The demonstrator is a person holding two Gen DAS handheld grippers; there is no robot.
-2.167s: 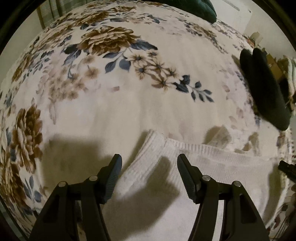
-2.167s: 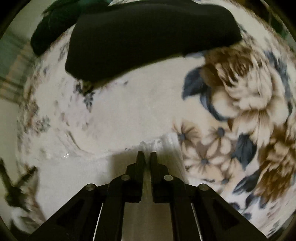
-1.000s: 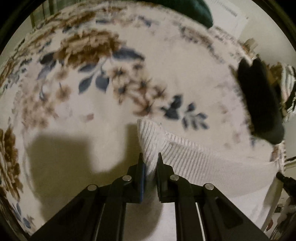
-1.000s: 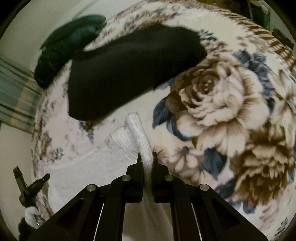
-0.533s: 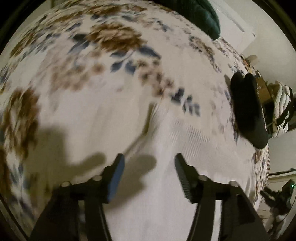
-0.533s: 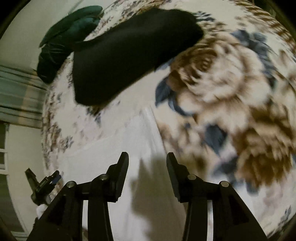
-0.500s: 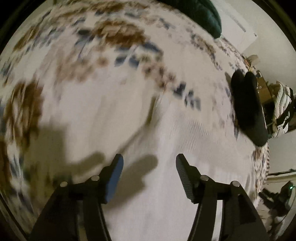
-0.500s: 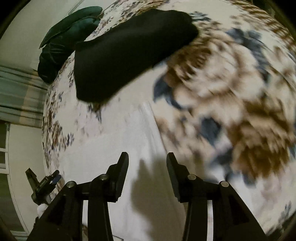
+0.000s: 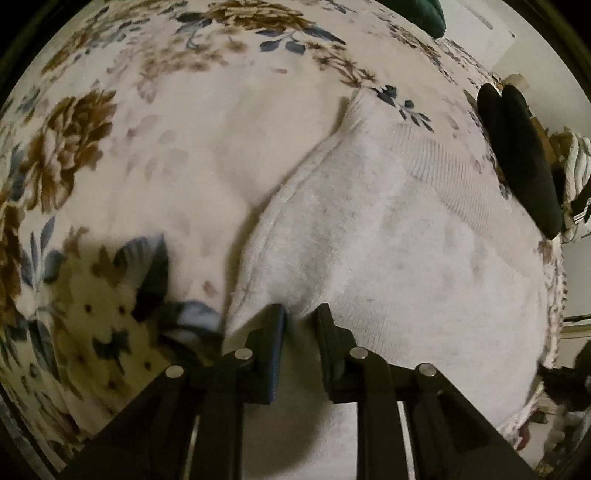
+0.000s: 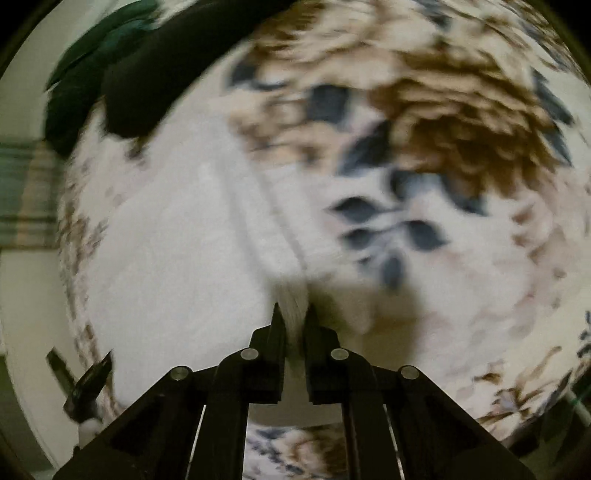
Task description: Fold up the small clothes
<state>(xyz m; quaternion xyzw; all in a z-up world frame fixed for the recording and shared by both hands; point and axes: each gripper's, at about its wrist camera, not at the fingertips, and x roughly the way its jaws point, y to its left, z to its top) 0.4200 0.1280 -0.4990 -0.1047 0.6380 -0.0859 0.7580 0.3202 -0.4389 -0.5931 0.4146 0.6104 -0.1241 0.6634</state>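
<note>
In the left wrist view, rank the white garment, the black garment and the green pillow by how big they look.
1. White garment, though it is nearest the camera.
2. Black garment.
3. Green pillow, cut off by the frame edge, so its true size is unsure.

The left gripper (image 9: 300, 317) reaches forward and low, its 2 black fingers (image 9: 271, 332) drawn in close with a narrow gap, pinching a fold of the white garment (image 9: 388, 236). The right gripper (image 10: 293, 321) is likewise nearly closed, its 2 fingers (image 10: 277, 328) clamping the garment's edge between them; that view is motion-blurred.
</note>
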